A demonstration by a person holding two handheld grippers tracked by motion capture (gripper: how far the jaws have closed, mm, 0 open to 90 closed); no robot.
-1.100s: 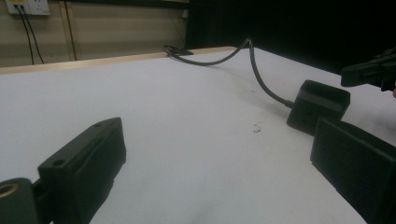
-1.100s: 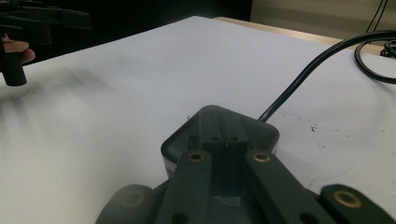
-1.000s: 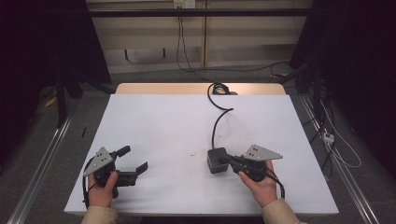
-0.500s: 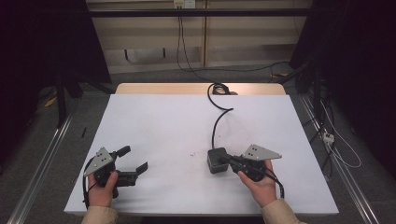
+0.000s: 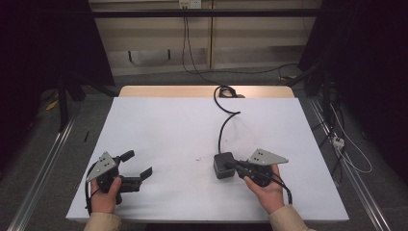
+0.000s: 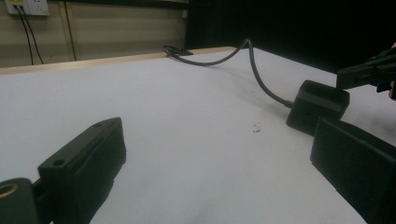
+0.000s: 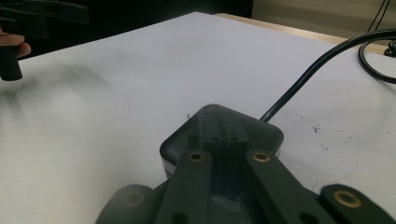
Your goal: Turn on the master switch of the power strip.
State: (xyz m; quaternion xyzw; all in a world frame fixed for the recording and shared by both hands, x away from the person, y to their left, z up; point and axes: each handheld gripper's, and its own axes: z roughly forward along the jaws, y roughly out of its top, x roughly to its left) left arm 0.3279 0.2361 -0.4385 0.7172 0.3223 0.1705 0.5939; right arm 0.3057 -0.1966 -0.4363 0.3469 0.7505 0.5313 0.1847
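Near edge of the white rectangular table (image 5: 168, 125): left gripper (image 5: 137, 166), jaws spread wide with nothing between them, resting low on the surface. Right gripper (image 5: 232, 165), jaws drawn together above the small black box-shaped adapter (image 5: 223, 165); whether they clamp it cannot be told. The black cable (image 5: 225, 122) curves from the adapter to the far wooden edge. Open tabletop lies between the grippers and beyond.

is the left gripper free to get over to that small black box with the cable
Probably yes. The left gripper has its jaws open and bare white table lies between it and the small black box, though the right gripper sits over the box's top.
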